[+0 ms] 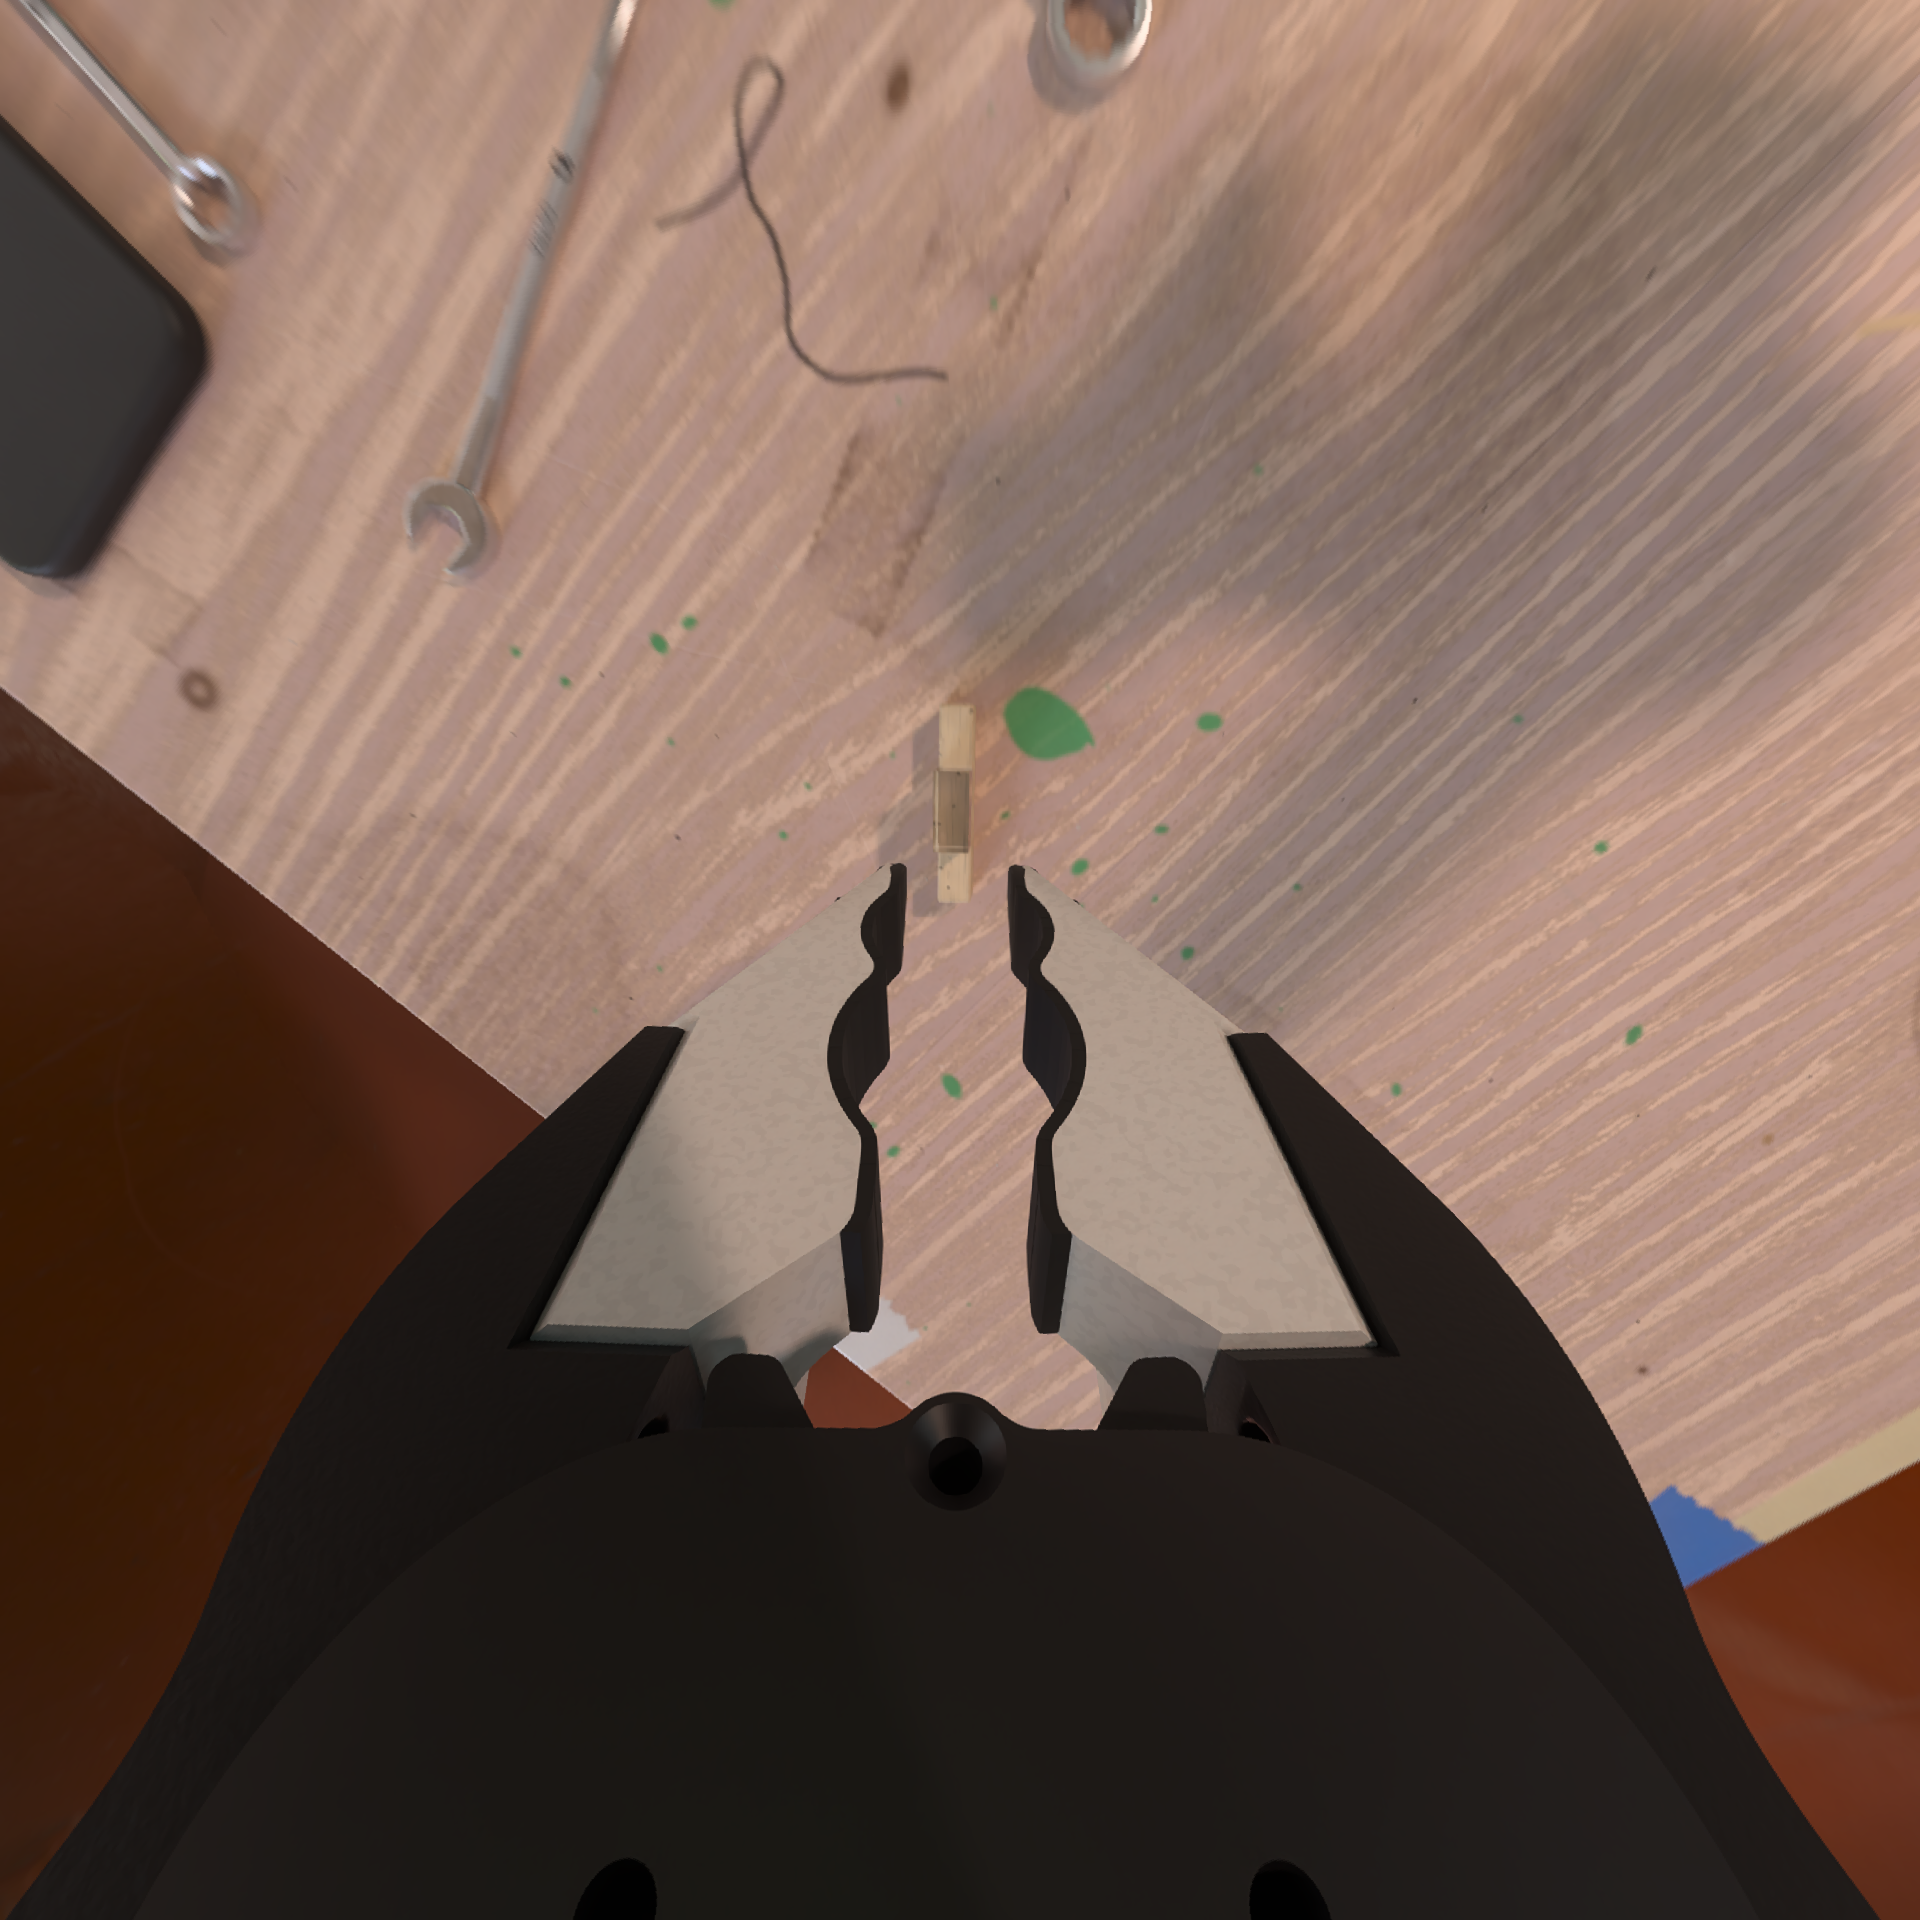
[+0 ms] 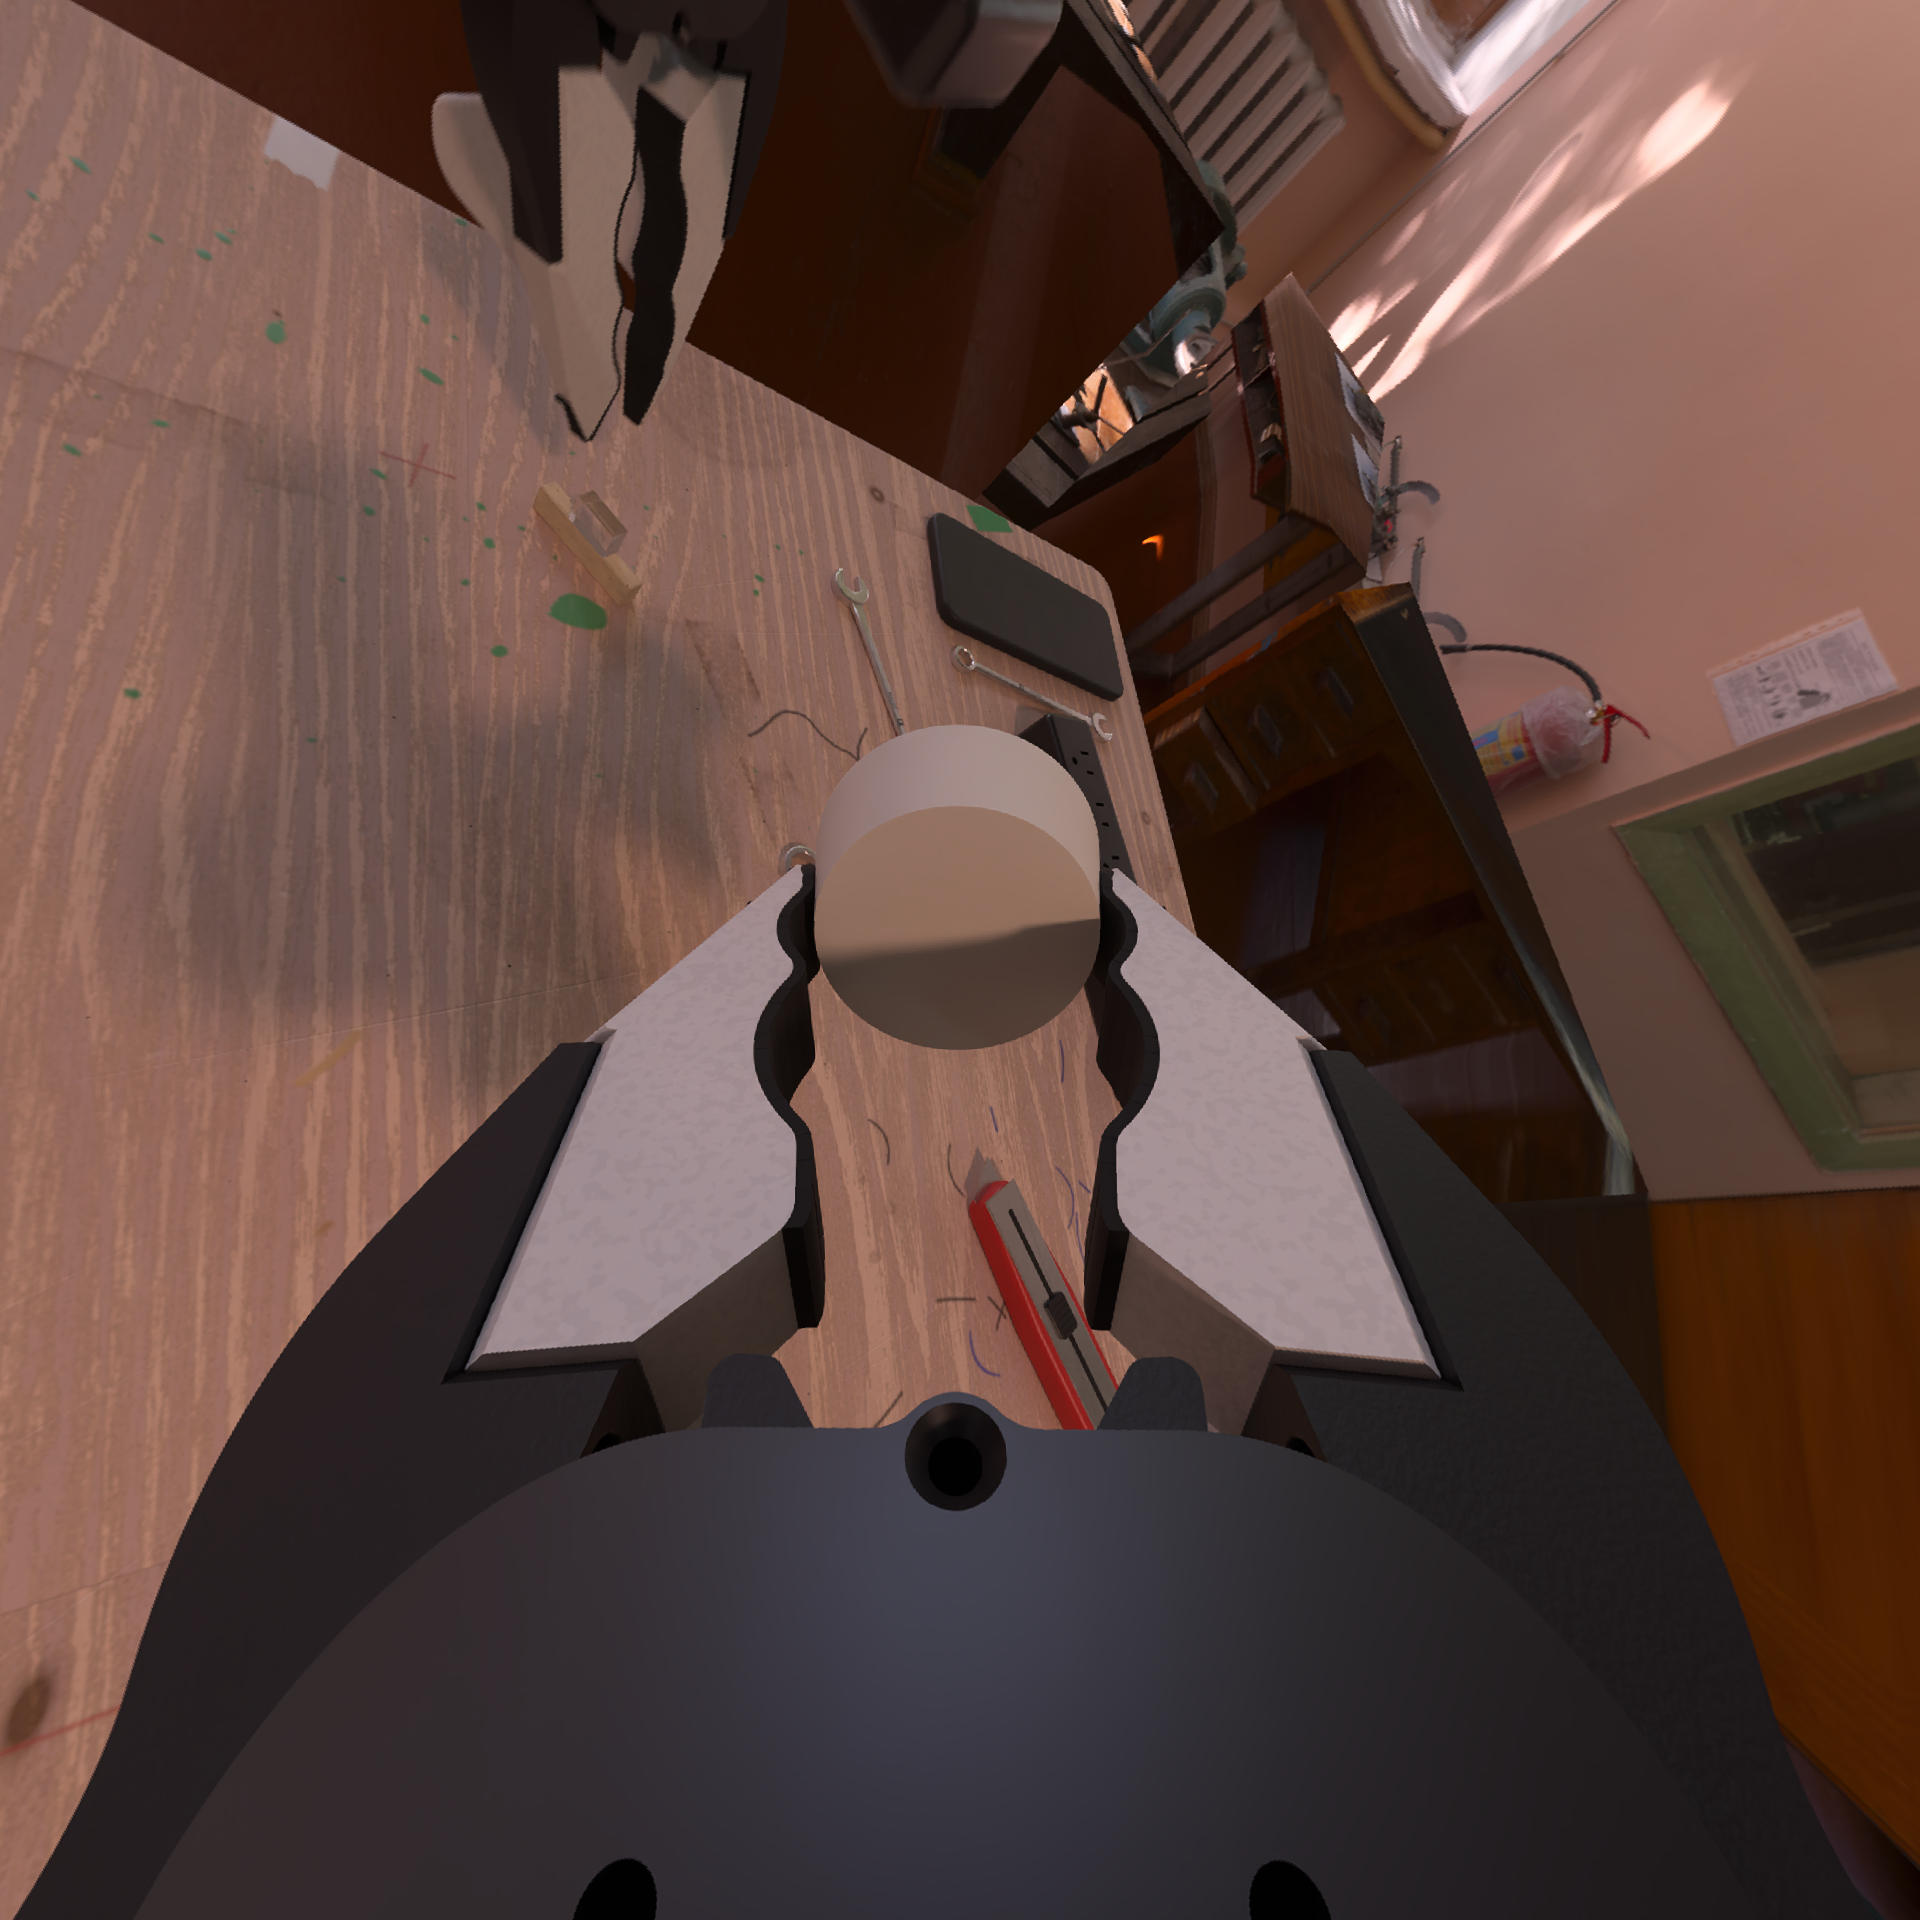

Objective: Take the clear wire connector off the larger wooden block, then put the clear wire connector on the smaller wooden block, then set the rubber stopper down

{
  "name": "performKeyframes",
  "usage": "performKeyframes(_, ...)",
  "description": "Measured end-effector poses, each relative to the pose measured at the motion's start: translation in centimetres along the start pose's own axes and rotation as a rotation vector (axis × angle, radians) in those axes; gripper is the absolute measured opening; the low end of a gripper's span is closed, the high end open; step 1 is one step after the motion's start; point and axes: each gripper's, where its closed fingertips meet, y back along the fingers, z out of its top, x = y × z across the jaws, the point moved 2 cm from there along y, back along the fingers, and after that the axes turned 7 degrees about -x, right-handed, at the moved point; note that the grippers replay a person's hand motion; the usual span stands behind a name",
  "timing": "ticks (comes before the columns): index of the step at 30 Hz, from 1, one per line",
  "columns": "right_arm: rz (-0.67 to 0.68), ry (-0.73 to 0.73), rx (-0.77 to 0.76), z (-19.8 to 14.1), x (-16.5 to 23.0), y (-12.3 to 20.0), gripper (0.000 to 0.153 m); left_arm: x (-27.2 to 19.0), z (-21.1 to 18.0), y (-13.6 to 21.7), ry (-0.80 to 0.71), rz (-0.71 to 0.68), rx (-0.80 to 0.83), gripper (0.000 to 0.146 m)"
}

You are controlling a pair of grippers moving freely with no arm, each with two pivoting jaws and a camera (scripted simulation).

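left gripper [image 1: 956, 883] hovering open above clear wire connector [image 1: 954, 808], block's long axis running between fingers; right gripper [image 2: 954, 914] clamping rubber stopper [image 2: 956, 894].

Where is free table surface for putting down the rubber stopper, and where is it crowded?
Bare wood lies left of the right gripper, between the wooden block and the red utility knife. Crowded: the far corner, with the wrenches and the phone.

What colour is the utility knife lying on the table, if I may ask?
Red, with a dark slider; the utility knife shows best in the right wrist view.
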Motion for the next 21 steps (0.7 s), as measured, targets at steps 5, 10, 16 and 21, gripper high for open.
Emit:
performKeyframes(5, 0.000, -0.003, -0.005, 0.0, -0.1, 0.1, 0.053, 0.3, -0.5, -2.2, 0.015, 0.007, 0.096, 0.038)
performKeyframes(10, 0.006, 0.000, 0.002, -0.1, 0.0, 0.0, 0.053, -0.1, -0.9, -3.2, 0.034, -0.053, 0.123, 0.038)
performKeyframes(16, 0.011, 0.000, 0.007, -0.2, 0.1, -0.2, 0.053, 0.0, -1.2, -3.8, 0.027, -0.043, 0.154, 0.038)
performKeyframes(21, 0.012, 0.005, 0.008, -0.1, 0.2, -0.1, 0.053, 0.2, -1.3, -4.2, 0.022, -0.034, 0.170, 0.035)
